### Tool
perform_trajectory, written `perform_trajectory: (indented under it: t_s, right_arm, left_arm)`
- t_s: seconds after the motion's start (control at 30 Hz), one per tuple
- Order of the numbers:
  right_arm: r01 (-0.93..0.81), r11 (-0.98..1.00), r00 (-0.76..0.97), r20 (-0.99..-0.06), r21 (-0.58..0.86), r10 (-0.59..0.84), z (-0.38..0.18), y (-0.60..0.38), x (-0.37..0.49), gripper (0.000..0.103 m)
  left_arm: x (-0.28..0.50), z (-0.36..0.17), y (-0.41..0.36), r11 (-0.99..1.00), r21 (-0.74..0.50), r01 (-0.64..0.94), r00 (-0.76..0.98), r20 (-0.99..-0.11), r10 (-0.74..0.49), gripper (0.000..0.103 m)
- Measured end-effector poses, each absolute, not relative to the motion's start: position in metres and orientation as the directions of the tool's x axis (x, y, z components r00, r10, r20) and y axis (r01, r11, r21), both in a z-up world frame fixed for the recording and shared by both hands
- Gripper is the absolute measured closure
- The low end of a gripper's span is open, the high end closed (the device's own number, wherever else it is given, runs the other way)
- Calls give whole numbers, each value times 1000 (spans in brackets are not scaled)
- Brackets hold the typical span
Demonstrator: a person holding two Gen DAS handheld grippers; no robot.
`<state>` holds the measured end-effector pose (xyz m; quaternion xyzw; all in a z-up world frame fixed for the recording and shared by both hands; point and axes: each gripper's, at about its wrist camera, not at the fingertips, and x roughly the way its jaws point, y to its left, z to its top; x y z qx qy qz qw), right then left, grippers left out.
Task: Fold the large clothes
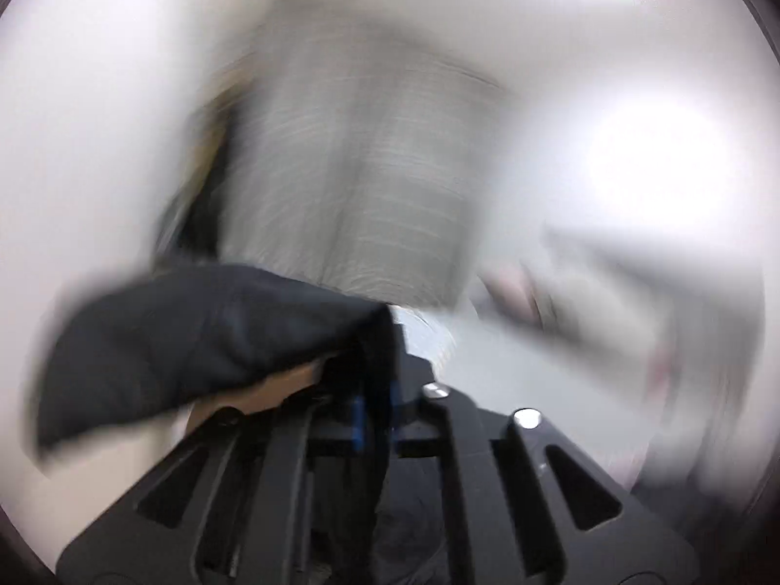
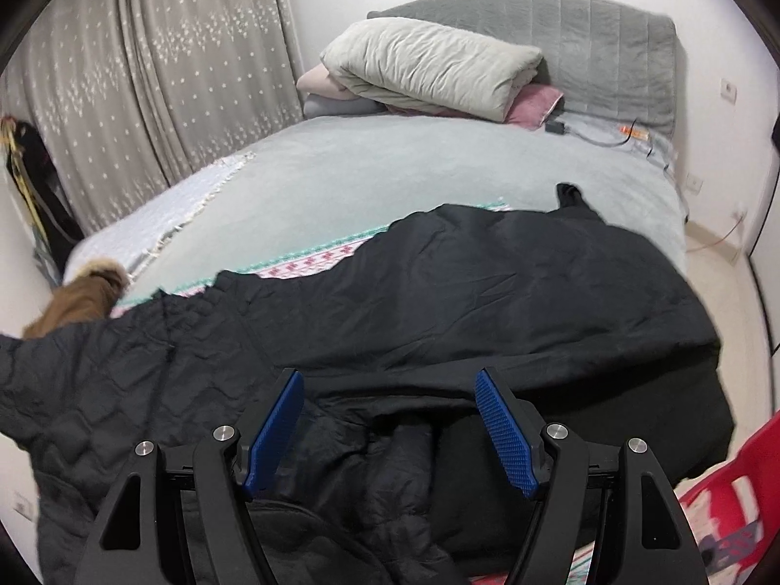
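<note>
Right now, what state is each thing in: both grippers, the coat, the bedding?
left gripper: shut on black fabric, view motion-blurred.
right gripper: open, empty, above the coat.
black coat: unfolded, spread crumpled across the bed's near end.
fur trim: lying at the coat's left.
folded duvet: stacked on pillows at the headboard.
bed cover: spread flat.

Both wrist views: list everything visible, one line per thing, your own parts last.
Black quilted padded coat: one, black, spread across the near end of the bed; a black fold is clamped in the left view.
Brown fur trim: one, brown, at the coat's left edge.
Grey bed cover: one, pale grey, bare beyond the coat.
Folded grey-green duvet: one, by the headboard.
Grey padded headboard: one, far end.
Star-patterned grey curtain: left wall.
Left gripper: fingers shut on cloth.
Right gripper: blue-padded fingers open above the coat.
</note>
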<state>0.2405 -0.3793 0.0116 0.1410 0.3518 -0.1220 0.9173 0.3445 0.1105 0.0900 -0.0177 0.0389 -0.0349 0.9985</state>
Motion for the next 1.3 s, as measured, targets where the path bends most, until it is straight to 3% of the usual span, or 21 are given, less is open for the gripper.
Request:
perform_trajectory:
  t_s: [0.07, 0.13, 0.2, 0.27, 0.33, 0.5, 0.6, 0.73, 0.87, 0.93, 1.03, 1.07, 1.1, 1.13, 1.2, 1.23, 1.3]
  right_arm:
    - [314, 932, 720, -685, 180, -110, 10, -377, 244, 29]
    - [306, 937, 716, -689, 168, -110, 8, -373, 246, 29]
    - [300, 942, 709, -696, 153, -113, 5, -370, 247, 29]
    - [298, 943, 702, -703, 146, -113, 3, -370, 248, 29]
    - [290, 943, 696, -712, 162, -92, 0, -371, 249, 29]
    - [252, 935, 675, -738, 251, 17, -14, -370, 259, 29]
    - [208, 931, 662, -744, 301, 92, -24, -356, 270, 29]
    - [50, 905, 620, -724, 422, 303, -38, -313, 289, 29]
    - [1, 947, 548, -793, 321, 268, -59, -267, 315, 31]
    - [-17, 952, 535, -802, 305, 267, -69, -251, 328, 37]
    - [-32, 950, 512, -811, 311, 283, -82, -234, 346, 66]
    - [-38, 955, 507, -818, 294, 272, -84, -229, 351, 81]
    - [-41, 962, 519, -817, 269, 250, -83, -224, 355, 87]
    - [-44, 969, 540, -810, 243, 227, -80, -222, 357, 90]
    - [-47, 979, 595, -782, 200, 188, -67, -219, 360, 94]
    - [-43, 984, 629, -760, 173, 161, -58, -219, 362, 94]
    - [-39, 990, 689, -714, 134, 124, -41, -219, 363, 94]
  left_arm:
    - [346, 64, 32, 962, 183, 200, 968, -188, -166, 52]
    - [351, 28, -23, 905, 210, 369, 886, -374, -275, 47]
    - [340, 0, -63, 822, 241, 516, 803, -469, -367, 47]
    - [325, -19, -92, 725, 381, 573, 785, -507, -355, 43]
    - [320, -28, -101, 688, 454, 567, 795, -520, -312, 31]
    - [347, -15, -55, 795, 284, 536, 747, -598, -291, 29]
    - [375, -11, -1, 908, 165, 385, 747, -634, -201, 28]
    - [393, -11, 68, 980, -6, 196, 739, -656, -152, 28]
    - [404, -18, 96, 990, -58, 126, 749, -649, -133, 28]
    - [411, -24, 100, 992, -82, 100, 746, -653, -129, 28]
    - [425, -26, 97, 994, -49, 97, 755, -647, -106, 28]
    - [427, -28, 94, 995, -28, 96, 758, -646, -91, 28]
    - [430, -31, 91, 996, -9, 90, 757, -649, -74, 28]
    - [439, -34, 91, 996, -2, 86, 753, -655, -66, 29]
    - [447, -41, 90, 998, 1, 71, 738, -673, -52, 56]
    - [450, -42, 95, 998, -11, 66, 724, -687, -56, 80]
    - [452, -42, 101, 999, -38, 39, 717, -695, -55, 84]
